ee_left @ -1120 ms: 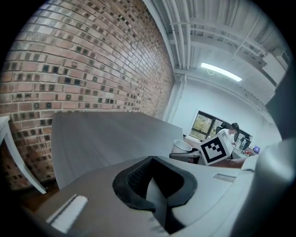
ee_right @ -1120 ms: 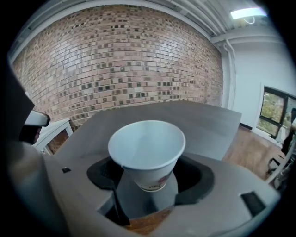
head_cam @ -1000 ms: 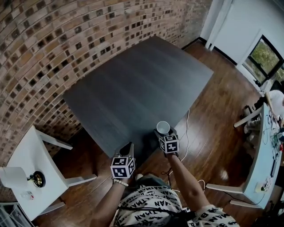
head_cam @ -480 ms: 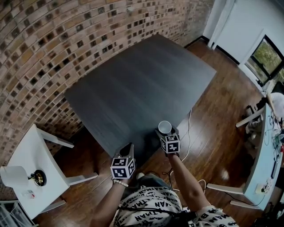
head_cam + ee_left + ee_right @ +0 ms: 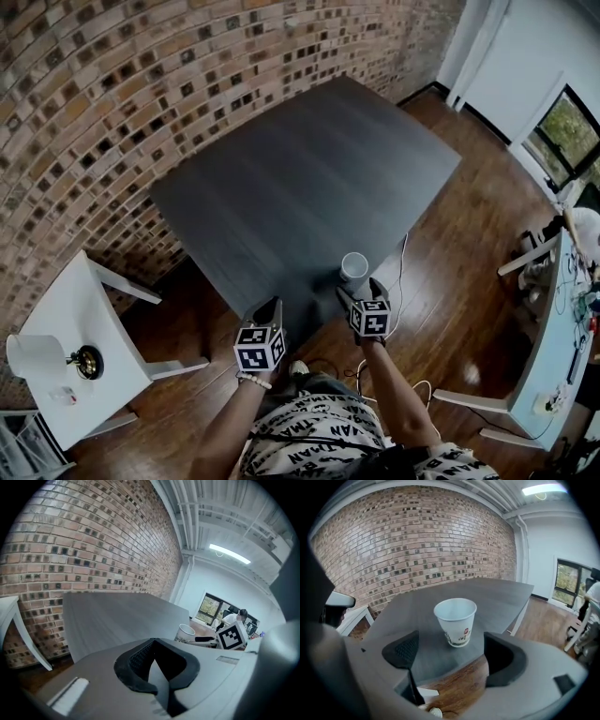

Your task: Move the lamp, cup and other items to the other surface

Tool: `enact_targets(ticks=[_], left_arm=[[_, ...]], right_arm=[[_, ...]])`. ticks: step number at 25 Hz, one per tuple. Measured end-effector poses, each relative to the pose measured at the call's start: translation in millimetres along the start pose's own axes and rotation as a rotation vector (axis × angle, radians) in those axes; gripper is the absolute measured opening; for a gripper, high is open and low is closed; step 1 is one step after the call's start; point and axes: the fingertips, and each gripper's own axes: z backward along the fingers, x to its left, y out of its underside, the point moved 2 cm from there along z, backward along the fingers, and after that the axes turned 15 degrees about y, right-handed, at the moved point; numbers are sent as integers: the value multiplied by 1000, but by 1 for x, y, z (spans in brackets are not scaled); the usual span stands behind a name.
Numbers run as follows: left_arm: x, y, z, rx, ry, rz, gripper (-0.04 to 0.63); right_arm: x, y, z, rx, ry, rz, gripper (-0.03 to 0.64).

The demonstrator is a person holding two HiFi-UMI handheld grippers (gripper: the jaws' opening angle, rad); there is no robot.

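A white paper cup (image 5: 354, 267) (image 5: 456, 620) stands upright near the front edge of the dark grey table (image 5: 300, 178). My right gripper (image 5: 362, 291) (image 5: 452, 652) is just behind the cup. Its jaws have just been opening and stand wide, and the cup is ahead of the fingertips, untouched. My left gripper (image 5: 268, 312) (image 5: 157, 660) hovers at the table's near edge, shut and empty. From the left gripper view the cup (image 5: 185, 632) shows to the right. A white-shaded lamp (image 5: 36, 356) with a dark round base (image 5: 89, 362) stands on the white side table (image 5: 84, 300) at the lower left.
A small white item (image 5: 64, 397) lies by the lamp. A brick wall (image 5: 112, 84) runs behind both tables. A white cable (image 5: 403, 272) trails over the wood floor right of the dark table. A long white desk (image 5: 562, 328) with clutter is at the far right.
The right gripper's jaws have opened wider and drawn back a little from the cup, which stays standing on the table. The left gripper has barely moved.
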Motion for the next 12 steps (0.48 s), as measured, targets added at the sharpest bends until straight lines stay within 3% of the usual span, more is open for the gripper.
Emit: enact_targets(ticks=[6,12], left_arm=[[5,-9,35,-35,-42,1,0],[25,-7,83,-79,-97,18,1]], right_arm=[[23,2,39,-6,-33,-28,448],[91,-22,66,-78,-133,-11,446]])
